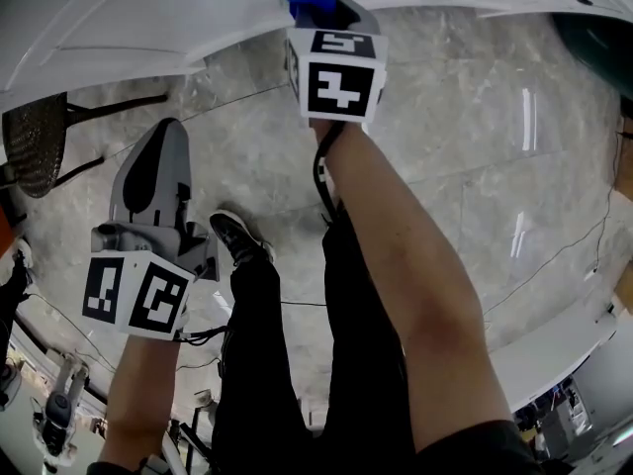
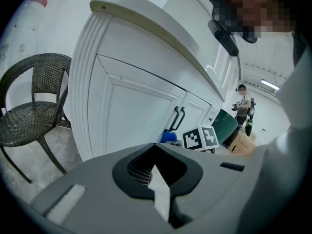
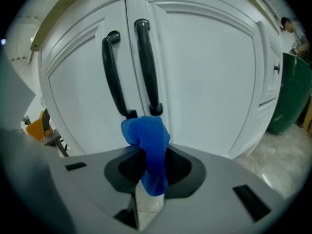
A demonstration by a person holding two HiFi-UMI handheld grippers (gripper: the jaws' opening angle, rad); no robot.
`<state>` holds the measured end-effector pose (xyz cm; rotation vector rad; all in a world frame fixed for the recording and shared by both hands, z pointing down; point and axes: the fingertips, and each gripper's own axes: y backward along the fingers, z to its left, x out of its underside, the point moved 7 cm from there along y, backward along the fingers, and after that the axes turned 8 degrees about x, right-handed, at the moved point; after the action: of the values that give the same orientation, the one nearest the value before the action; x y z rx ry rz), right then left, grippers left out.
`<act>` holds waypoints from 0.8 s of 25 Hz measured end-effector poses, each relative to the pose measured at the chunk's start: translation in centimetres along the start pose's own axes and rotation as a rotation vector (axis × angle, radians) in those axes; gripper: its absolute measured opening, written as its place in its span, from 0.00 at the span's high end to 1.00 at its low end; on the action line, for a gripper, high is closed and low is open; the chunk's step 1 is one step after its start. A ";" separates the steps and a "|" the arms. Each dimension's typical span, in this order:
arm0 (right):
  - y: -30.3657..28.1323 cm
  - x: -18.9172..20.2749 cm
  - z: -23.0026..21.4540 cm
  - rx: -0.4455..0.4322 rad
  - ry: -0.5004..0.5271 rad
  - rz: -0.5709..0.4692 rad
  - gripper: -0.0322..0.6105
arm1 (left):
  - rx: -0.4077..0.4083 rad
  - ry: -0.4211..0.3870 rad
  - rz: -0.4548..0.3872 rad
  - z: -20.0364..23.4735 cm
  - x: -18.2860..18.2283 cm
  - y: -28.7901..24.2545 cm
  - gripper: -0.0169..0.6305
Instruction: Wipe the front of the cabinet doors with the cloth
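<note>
- The right gripper (image 3: 152,167) has its jaws clamped on the blue cloth (image 3: 146,138), which it holds at the cabinet doors (image 3: 209,82), just below the two black handles (image 3: 146,62).
- The left gripper (image 2: 157,172) hangs aside, its jaws together on nothing.
- The wiping step seems to be in hand, though whether the cloth touches the door is unclear.
- Next, the cloth needs pressing flat and sweeping across the panel.

Two claws (image 2: 156,165) (image 3: 150,172); one cloth (image 3: 146,139); two handles (image 3: 115,72) (image 3: 146,62); one chair (image 2: 29,117).

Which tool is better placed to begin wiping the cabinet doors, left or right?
Right. The right tool is shut on the blue cloth, close to the cabinet doors; the left tool is shut, empty and farther back.
</note>
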<state>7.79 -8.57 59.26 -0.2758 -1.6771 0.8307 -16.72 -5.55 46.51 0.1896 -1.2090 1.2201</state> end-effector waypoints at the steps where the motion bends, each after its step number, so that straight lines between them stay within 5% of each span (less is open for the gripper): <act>1: 0.2 0.4 0.4 0.012 -0.015 0.006 0.83 | -0.005 0.005 -0.008 0.5 -0.1 0.6 0.97; 5: 0.8 1.8 5.7 -0.028 -0.027 0.025 0.83 | -0.071 0.038 -0.029 4.3 -0.2 3.9 0.97; 14: 0.8 4.0 24.5 -0.342 0.173 0.009 0.83 | -0.153 0.056 -0.029 11.1 0.4 9.9 0.97; 20: -0.9 4.0 27.6 -0.399 0.292 0.004 0.83 | -0.177 0.080 -0.029 12.5 1.3 10.9 0.97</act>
<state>-18.66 -17.17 61.17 -0.6435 -1.5524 0.4262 -32.99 -8.75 47.75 0.0269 -1.2332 1.0799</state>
